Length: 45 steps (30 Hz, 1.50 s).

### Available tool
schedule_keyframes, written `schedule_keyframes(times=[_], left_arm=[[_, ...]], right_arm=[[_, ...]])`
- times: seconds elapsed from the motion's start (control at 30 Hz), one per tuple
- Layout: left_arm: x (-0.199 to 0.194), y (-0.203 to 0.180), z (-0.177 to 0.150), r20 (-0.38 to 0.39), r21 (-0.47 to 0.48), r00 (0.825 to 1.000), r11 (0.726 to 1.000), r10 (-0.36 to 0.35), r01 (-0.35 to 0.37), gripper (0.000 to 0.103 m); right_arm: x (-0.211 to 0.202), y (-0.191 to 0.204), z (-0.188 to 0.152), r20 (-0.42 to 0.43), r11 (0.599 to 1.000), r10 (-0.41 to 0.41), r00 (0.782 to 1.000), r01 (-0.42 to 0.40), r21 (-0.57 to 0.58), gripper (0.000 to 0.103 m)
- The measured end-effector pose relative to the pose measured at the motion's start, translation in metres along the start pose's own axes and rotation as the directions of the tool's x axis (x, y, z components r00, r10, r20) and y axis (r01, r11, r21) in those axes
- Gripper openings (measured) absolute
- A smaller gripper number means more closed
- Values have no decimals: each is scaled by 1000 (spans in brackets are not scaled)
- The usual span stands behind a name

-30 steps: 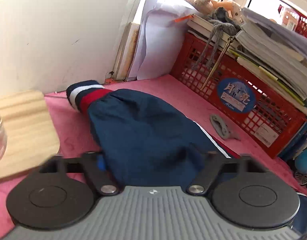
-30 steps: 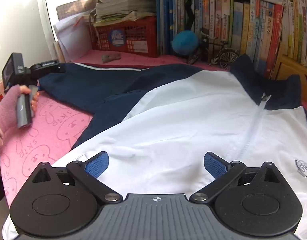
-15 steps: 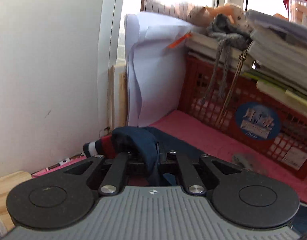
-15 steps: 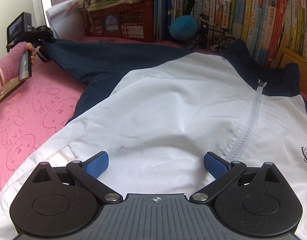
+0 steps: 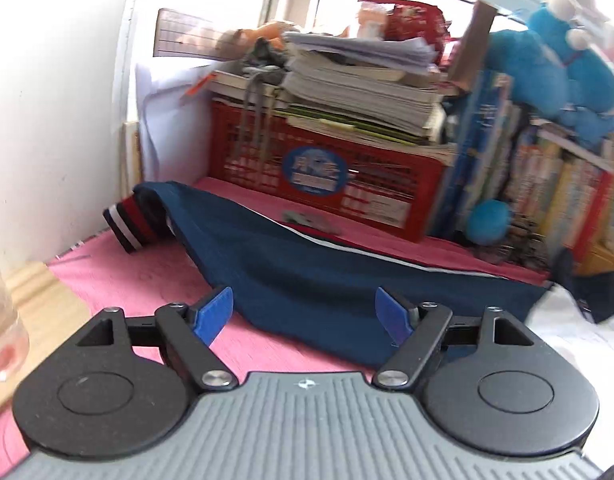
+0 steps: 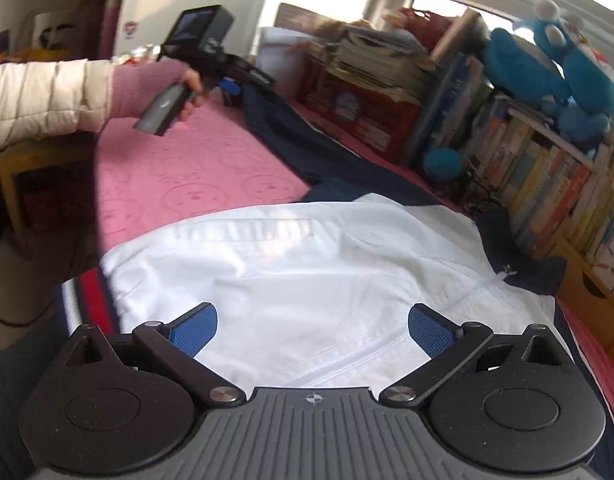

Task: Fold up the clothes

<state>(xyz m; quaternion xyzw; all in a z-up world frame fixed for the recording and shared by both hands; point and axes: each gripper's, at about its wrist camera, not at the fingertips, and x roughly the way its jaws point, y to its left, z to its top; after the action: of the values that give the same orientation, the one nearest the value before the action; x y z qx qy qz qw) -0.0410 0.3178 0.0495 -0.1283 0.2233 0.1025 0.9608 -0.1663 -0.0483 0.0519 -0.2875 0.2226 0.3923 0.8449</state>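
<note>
A white and navy zip jacket (image 6: pixel 307 264) lies spread on the pink cloth. Its navy sleeve (image 5: pixel 307 264) stretches flat toward the far left, ending in a red, white and navy striped cuff (image 5: pixel 131 224). My left gripper (image 5: pixel 307 314) is open and empty, just above the near edge of the sleeve. It also shows in the right wrist view (image 6: pixel 231 84), held by a hand at the sleeve's end. My right gripper (image 6: pixel 313 330) is open and empty over the white front, near the zip (image 6: pixel 387 344) and the striped hem (image 6: pixel 91 296).
A red crate (image 5: pixel 327 184) stacked with papers stands behind the sleeve. A row of books (image 6: pixel 547 176) with blue plush toys (image 6: pixel 547 64) lines the back right. A wooden board and a glass (image 5: pixel 3 320) sit at the left. A white wall (image 5: pixel 47 100) closes the left side.
My left gripper has let go of the sleeve cuff, opened and drawn back; the sleeve now lies flat. My right gripper has pulled back toward the jacket's hem, still open.
</note>
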Motion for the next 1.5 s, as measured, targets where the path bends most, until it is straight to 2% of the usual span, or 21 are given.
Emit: schedule_keyframes(times=[0.1, 0.17, 0.27, 0.3, 0.33, 0.4, 0.53, 0.67, 0.73, 0.83, 0.9, 0.93, 1.03, 1.13, 1.23, 1.3, 1.33, 1.37, 1.43, 1.47, 1.5], left_arm=[[-52, -17, -36, -1, 22, 996, 995, -94, 94, 80], [-86, -27, -59, -7, 30, 990, 989, -144, 144, 82], [-129, -43, -84, -15, 66, 978, 976, -207, 208, 83], [-143, -49, -91, -17, 91, 973, 969, -229, 229, 83], [-155, -55, -96, -22, 126, 968, 959, -252, 253, 84], [-176, -71, -106, -37, 211, 951, 928, -307, 308, 87], [-199, -103, -125, -101, 314, 895, 840, -434, 442, 92], [-195, -138, -147, -134, 319, 867, 807, -480, 496, 97], [-187, -153, -155, -126, 334, 880, 816, -457, 472, 97], [-176, -175, -172, -15, 449, 969, 864, -246, 227, 95], [-170, -180, -182, 81, 520, 990, 852, -115, 56, 90], [-167, -181, -186, 121, 546, 991, 838, -64, -13, 90], [-166, -170, -190, 187, 568, 982, 813, 26, -130, 88], [-170, -162, -184, 193, 581, 981, 805, 9, -122, 90], [-179, -169, -177, 241, 600, 971, 785, 5, -153, 89], [-186, -170, -170, 264, 576, 965, 803, -2, -156, 89], [-188, -169, -166, 260, 559, 966, 817, -8, -143, 89], [-188, -167, -161, 249, 537, 968, 835, -17, -124, 89], [-186, -166, -158, 237, 522, 971, 845, -13, -116, 89], [-185, -166, -159, 238, 530, 971, 839, -5, -125, 89], [-185, -166, -160, 241, 541, 971, 830, 3, -137, 89]], right_arm=[[-21, 49, -15, -7, 995, 36, 999, -36, -92, 103], [-22, 76, -26, -23, 990, 15, 1000, -18, -137, 103], [-15, 101, -38, -5, 978, -114, 993, 111, -178, 100], [-14, 104, -40, 13, 969, -169, 985, 169, -178, 93], [-15, 101, -41, 29, 966, -208, 978, 210, -152, 83], [-22, 87, -39, 52, 964, -257, 965, 260, -58, 75], [-36, 58, -36, 82, 929, -358, 930, 346, 134, 51], [-49, 33, -33, 93, 865, -445, 890, 401, 303, 38], [-51, 36, -35, 103, 865, -447, 889, 400, 303, 38], [-51, 48, -39, 123, 872, -453, 883, 410, 268, 38], [-47, 66, -46, 116, 862, -482, 868, 447, 237, 47], [-43, 76, -54, 104, 854, -502, 859, 473, 216, 60], [-30, 99, -80, 71, 827, -559, 826, 548, 126, 64], [-32, 103, -95, 73, 776, -631, 772, 626, 84, 63], [-39, 103, -97, 144, 727, -679, 720, 687, -8, 64], [-42, 110, -100, 194, 730, -658, 727, 680, -72, 68], [-42, 114, -103, 200, 738, -644, 738, 668, -89, 75], [-40, 116, -105, 189, 751, -631, 752, 653, -93, 77], [-32, 120, -111, 158, 759, -626, 764, 643, -105, 77], [-28, 121, -113, 148, 749, -637, 756, 653, -114, 76], [-28, 119, -114, 146, 726, -664, 733, 679, -109, 73]])
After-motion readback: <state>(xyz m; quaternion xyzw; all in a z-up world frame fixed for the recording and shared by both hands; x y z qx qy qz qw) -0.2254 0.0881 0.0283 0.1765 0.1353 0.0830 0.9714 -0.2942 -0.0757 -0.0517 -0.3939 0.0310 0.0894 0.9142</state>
